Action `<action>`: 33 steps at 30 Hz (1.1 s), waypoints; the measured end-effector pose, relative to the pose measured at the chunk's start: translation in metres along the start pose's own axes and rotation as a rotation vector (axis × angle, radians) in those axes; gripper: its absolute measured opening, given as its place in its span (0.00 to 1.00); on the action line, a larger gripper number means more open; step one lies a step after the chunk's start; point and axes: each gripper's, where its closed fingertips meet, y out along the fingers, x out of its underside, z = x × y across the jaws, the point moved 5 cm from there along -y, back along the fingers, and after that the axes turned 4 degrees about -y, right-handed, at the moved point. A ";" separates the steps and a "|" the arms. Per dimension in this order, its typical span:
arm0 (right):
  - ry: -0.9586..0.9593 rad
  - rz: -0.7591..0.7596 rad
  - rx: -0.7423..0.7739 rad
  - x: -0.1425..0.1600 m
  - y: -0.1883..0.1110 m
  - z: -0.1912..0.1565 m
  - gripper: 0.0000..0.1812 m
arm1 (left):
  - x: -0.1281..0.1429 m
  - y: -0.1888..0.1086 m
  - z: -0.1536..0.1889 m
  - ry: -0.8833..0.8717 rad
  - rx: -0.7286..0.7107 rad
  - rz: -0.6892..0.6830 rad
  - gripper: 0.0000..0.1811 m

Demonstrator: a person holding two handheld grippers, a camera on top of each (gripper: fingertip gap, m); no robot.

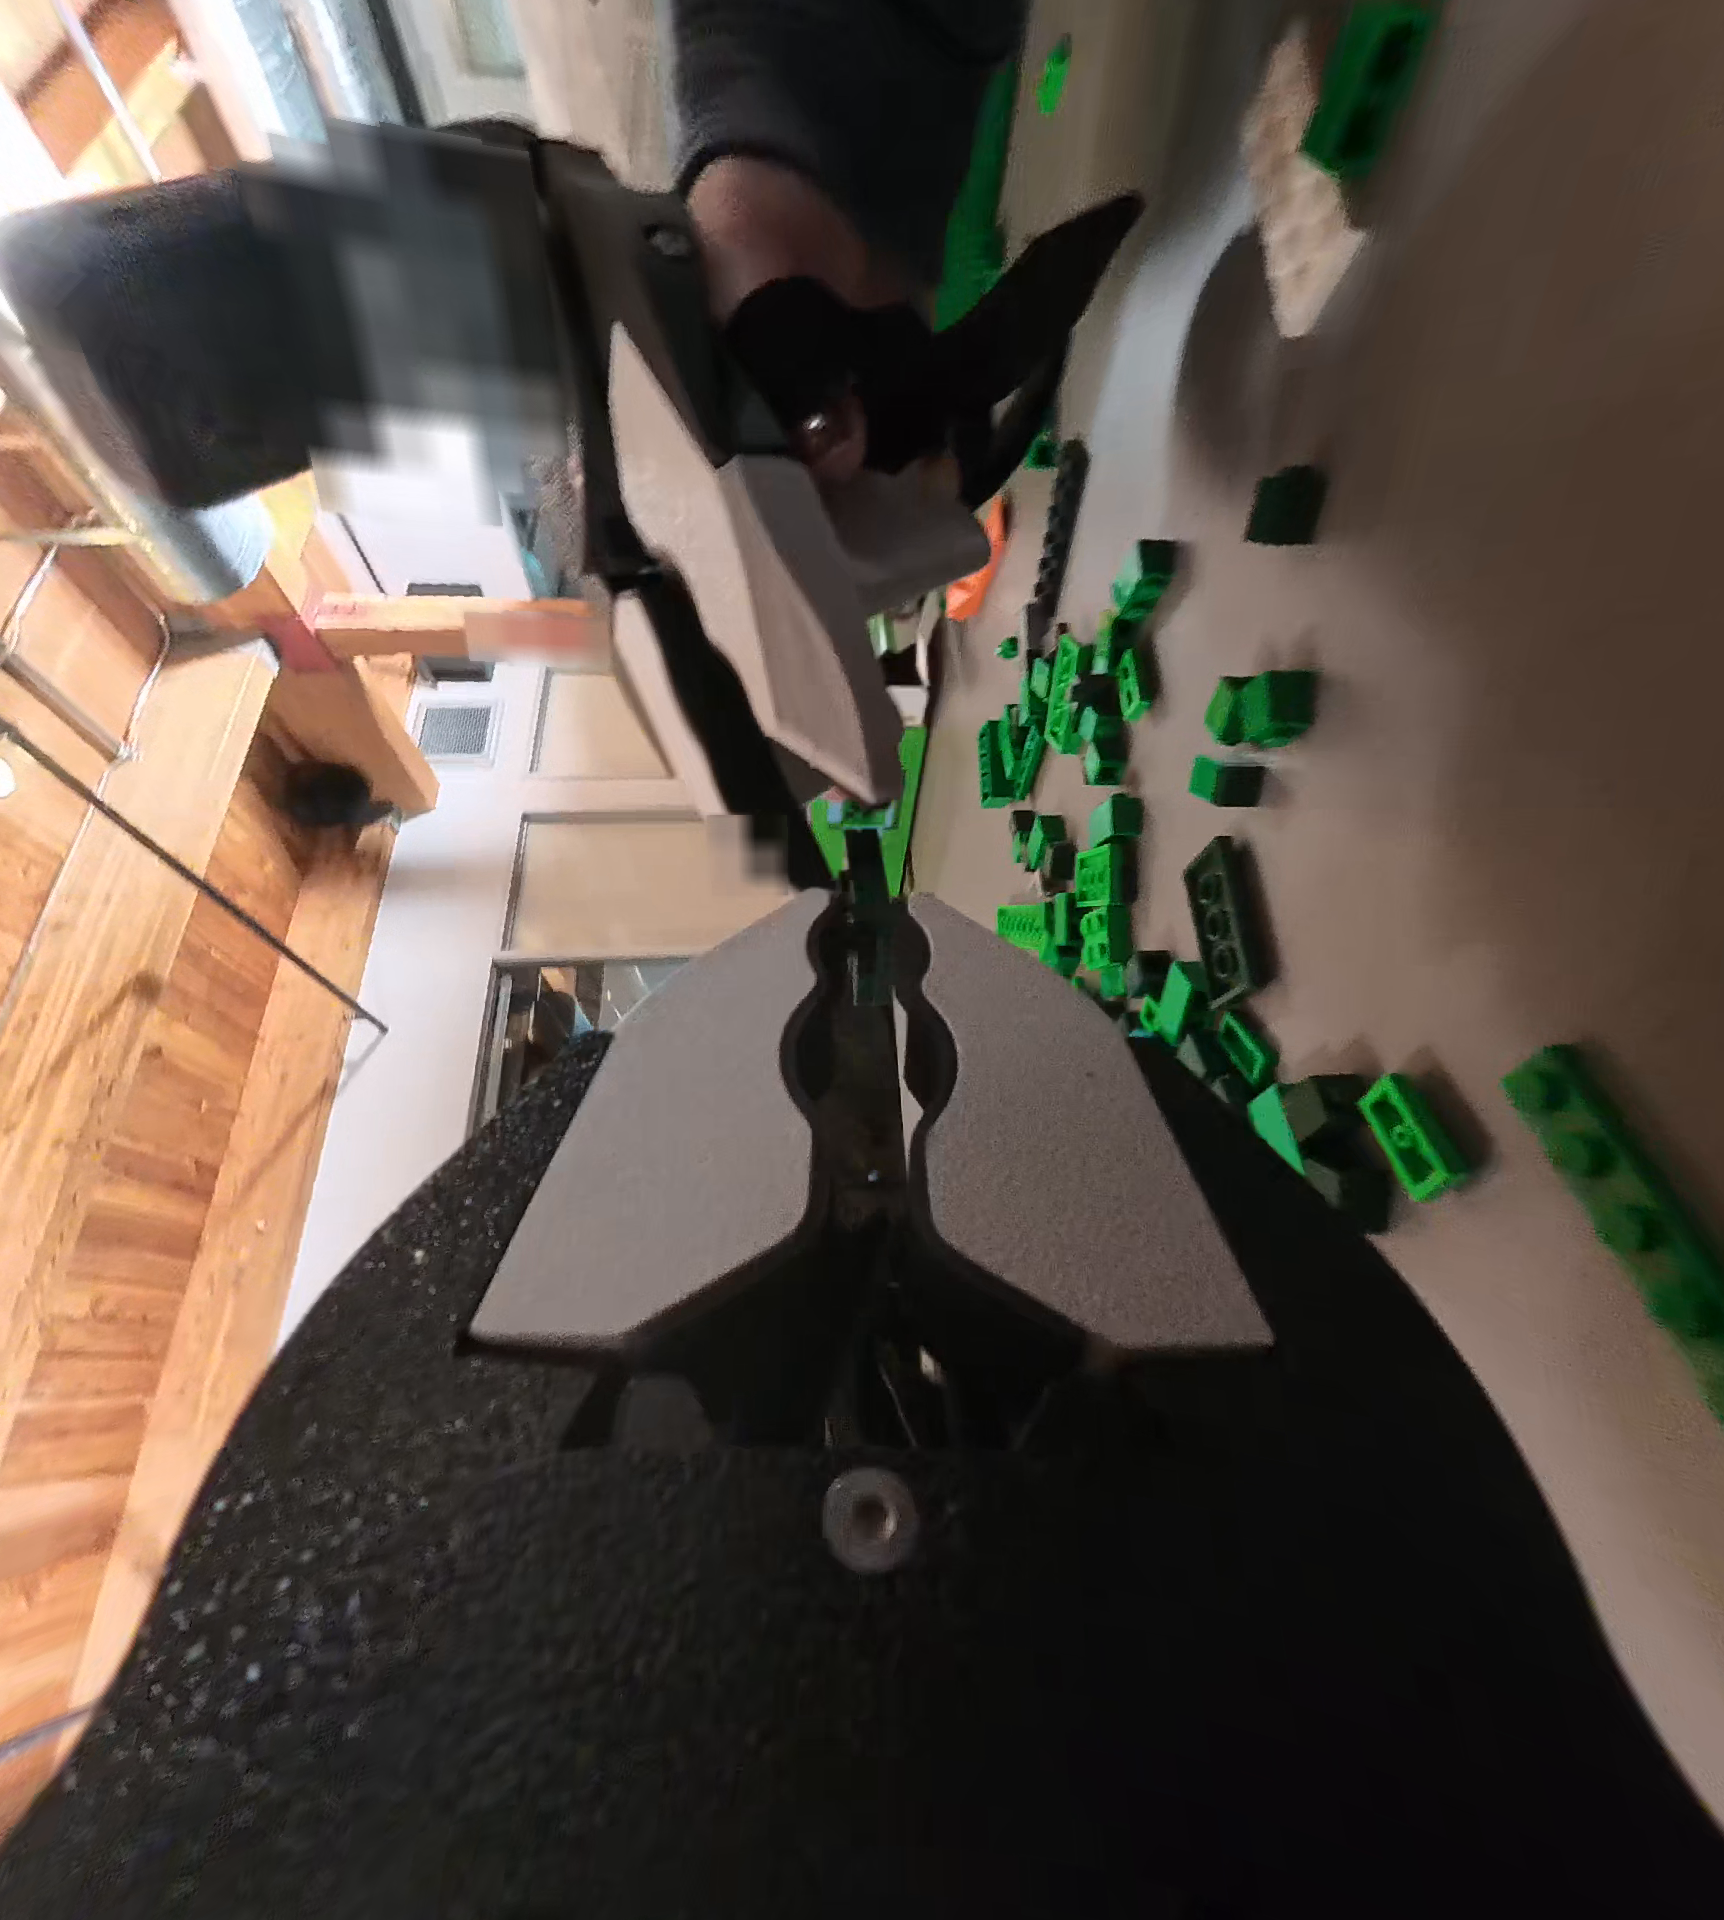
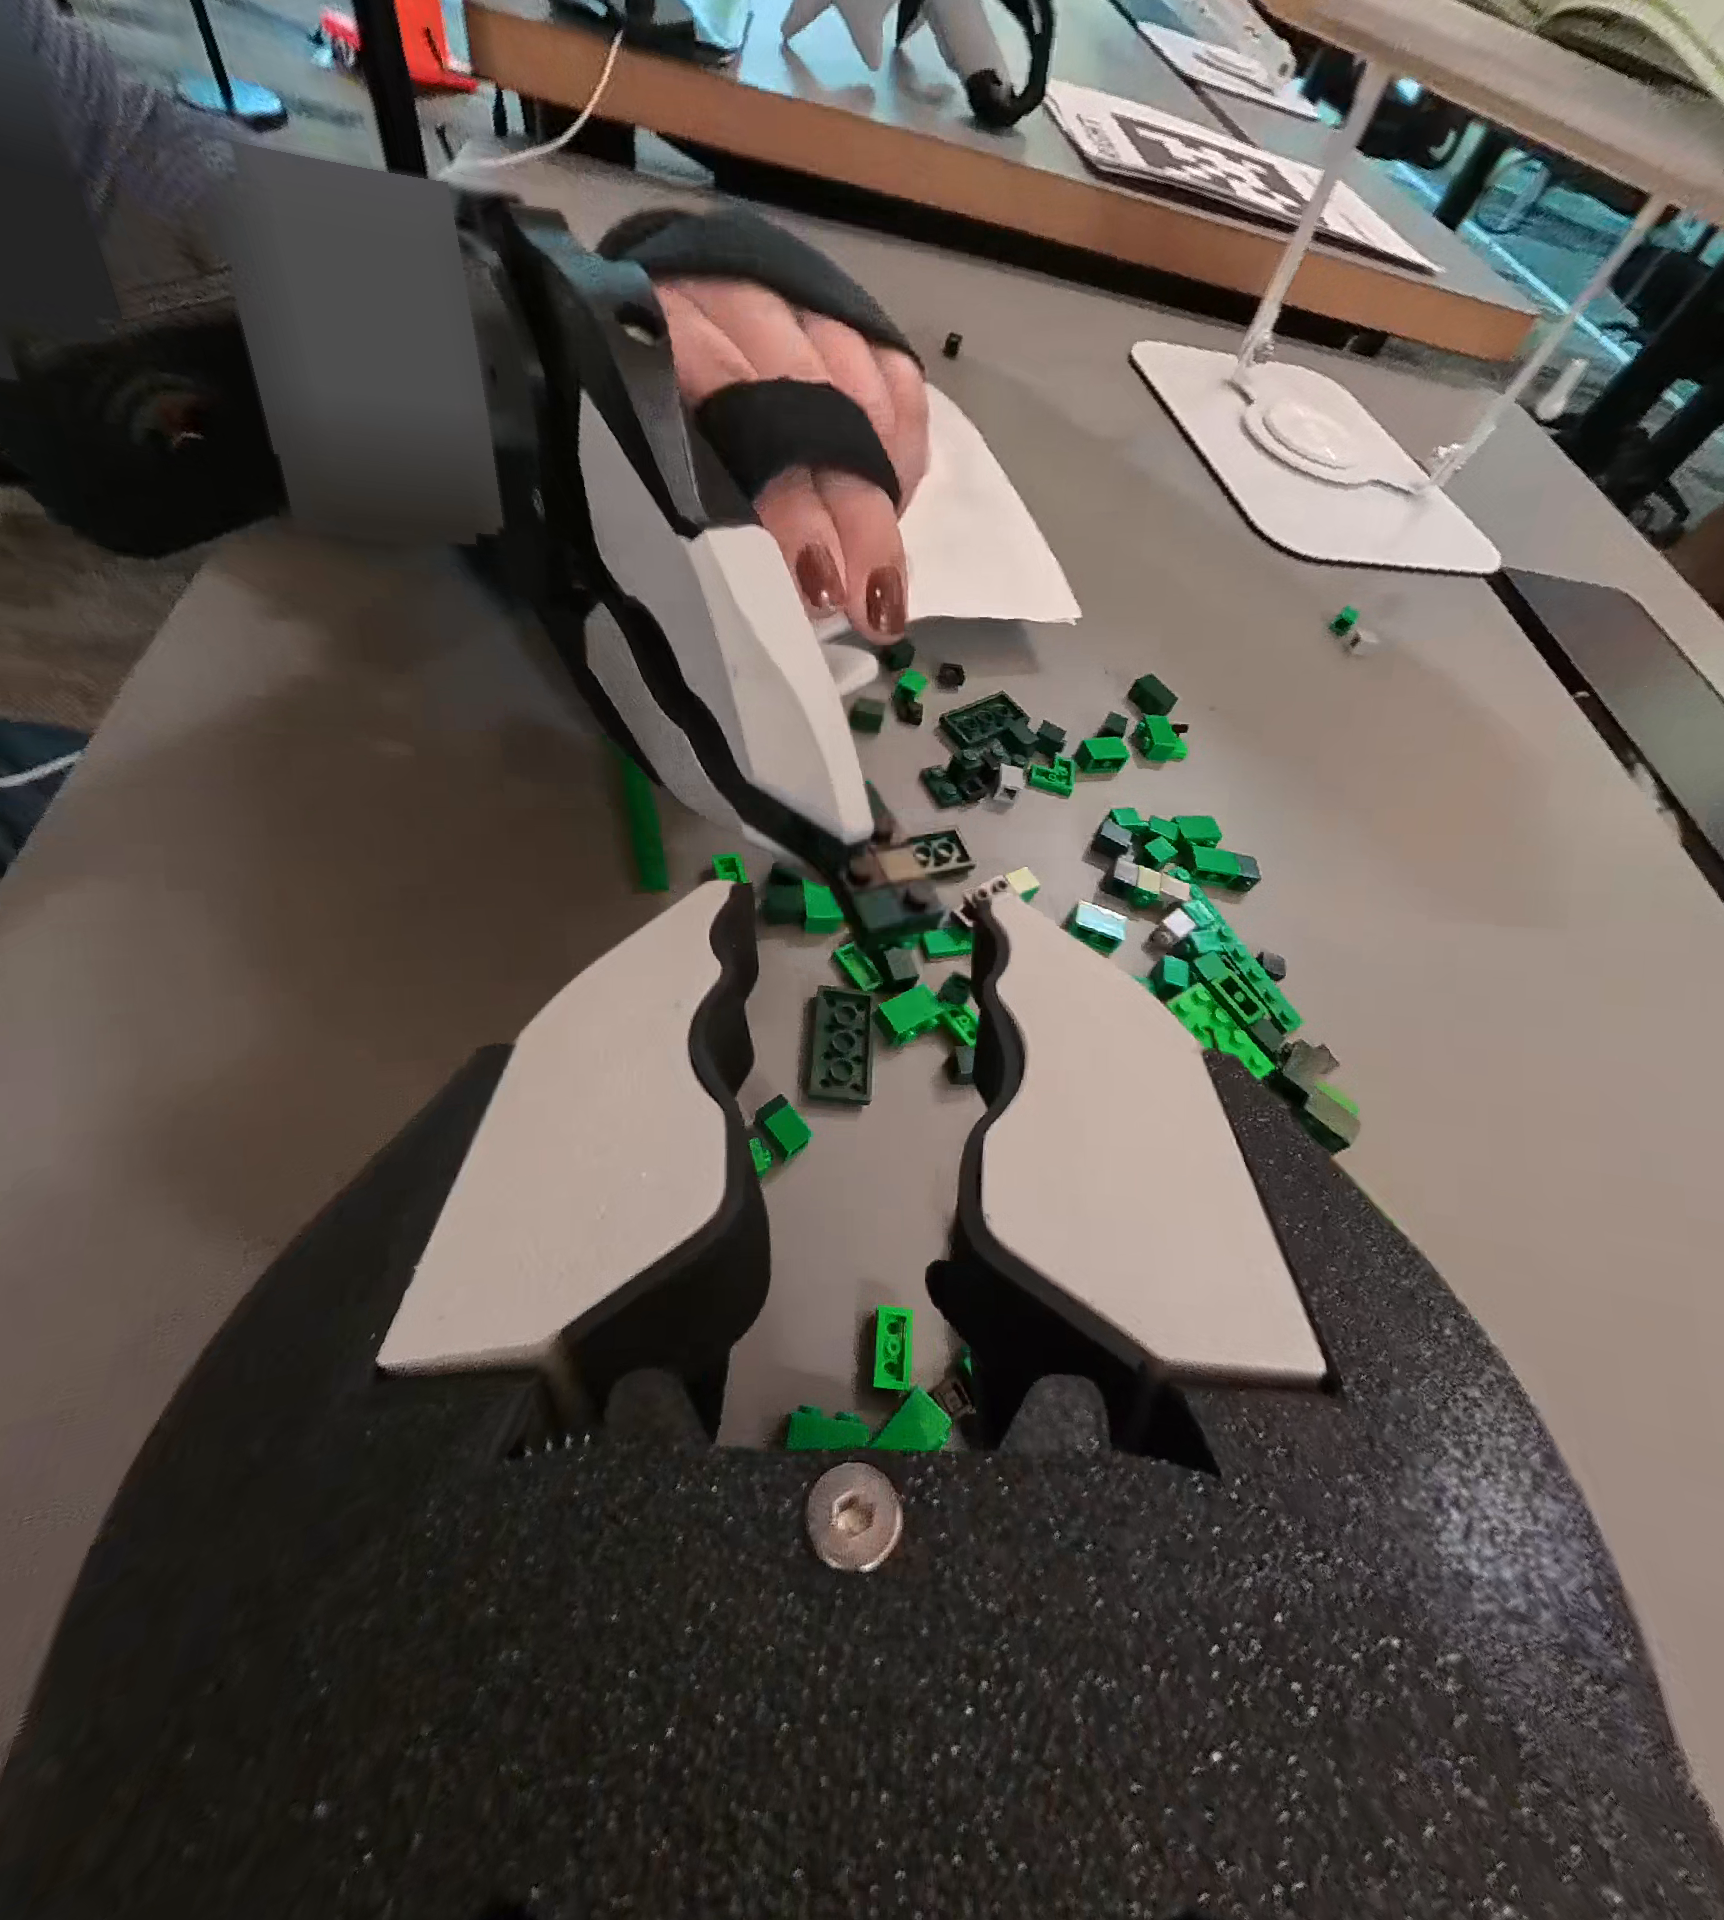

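My left gripper (image 1: 868, 906) is shut on a small dark green brick assembly (image 1: 870, 966), held above the grey table (image 1: 1523, 790). In the right wrist view the left gripper (image 2: 863, 836) reaches in from the upper left, held by a hand, with the dark green assembly (image 2: 915, 883) at its tip. My right gripper (image 2: 863, 920) is open and empty, just in front of that assembly and above the scattered green bricks (image 2: 1190, 862). A grey finger (image 1: 785, 644) of the right gripper shows in the left wrist view, its tip close to the held piece.
A dark green plate (image 2: 842, 1044) lies between my right gripper's fingers. A long green plate (image 2: 645, 831) lies to the left. White paper (image 2: 983, 520) and a white lamp base (image 2: 1315, 457) stand farther back. Another table is behind. The tips of both grippers are at nearly the same place.
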 end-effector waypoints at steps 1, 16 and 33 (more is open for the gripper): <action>-0.020 -0.013 -0.005 0.000 0.001 -0.002 0.20 | -0.003 0.000 0.003 0.017 0.017 0.012 0.04; -0.259 -0.233 0.208 0.024 0.007 0.014 0.10 | 0.036 0.010 0.001 -0.927 0.262 -0.119 0.15; -0.665 -0.172 0.314 0.008 0.027 0.000 0.10 | 0.042 0.003 -0.004 -1.955 0.678 0.148 0.07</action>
